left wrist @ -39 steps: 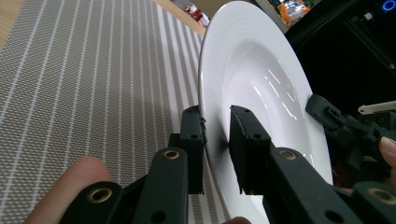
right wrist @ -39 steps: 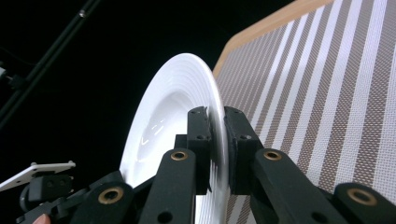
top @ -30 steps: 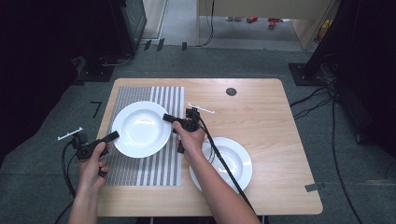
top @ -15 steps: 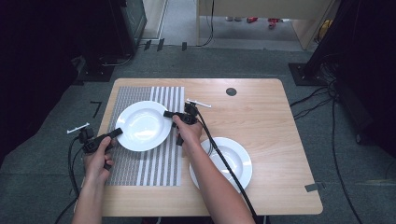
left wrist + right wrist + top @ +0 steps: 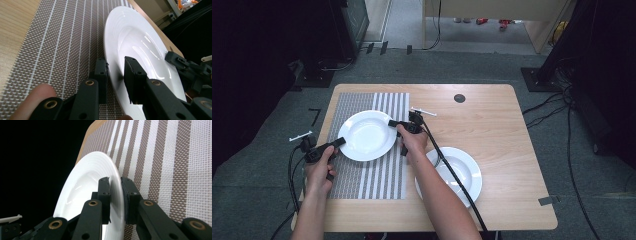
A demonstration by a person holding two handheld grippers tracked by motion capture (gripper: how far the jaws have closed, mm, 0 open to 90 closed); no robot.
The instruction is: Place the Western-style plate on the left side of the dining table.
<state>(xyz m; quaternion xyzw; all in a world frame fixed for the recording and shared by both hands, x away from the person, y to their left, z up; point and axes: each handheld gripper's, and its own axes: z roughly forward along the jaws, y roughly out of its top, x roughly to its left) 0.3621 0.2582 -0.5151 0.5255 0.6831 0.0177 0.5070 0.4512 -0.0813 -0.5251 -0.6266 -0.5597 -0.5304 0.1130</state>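
Observation:
A white plate lies on a striped placemat at the table's left. My left gripper is shut on its near-left rim; in the left gripper view the plate runs between the jaws of that gripper, one below the rim and one above. My right gripper clamps the right rim. The right gripper view has the plate edge-on between that gripper's jaws, which have just been opening slightly with the rim still between them. The right gripper appears across the plate in the left gripper view.
A second white plate sits on the bare wooden table under my right forearm. A dark round grommet is near the far edge. Cables trail from both grippers toward the front edge.
Both hands have moved slightly right and sunk, bringing the plate down onto the placemat. Both grippers have kept their hold on the rim.

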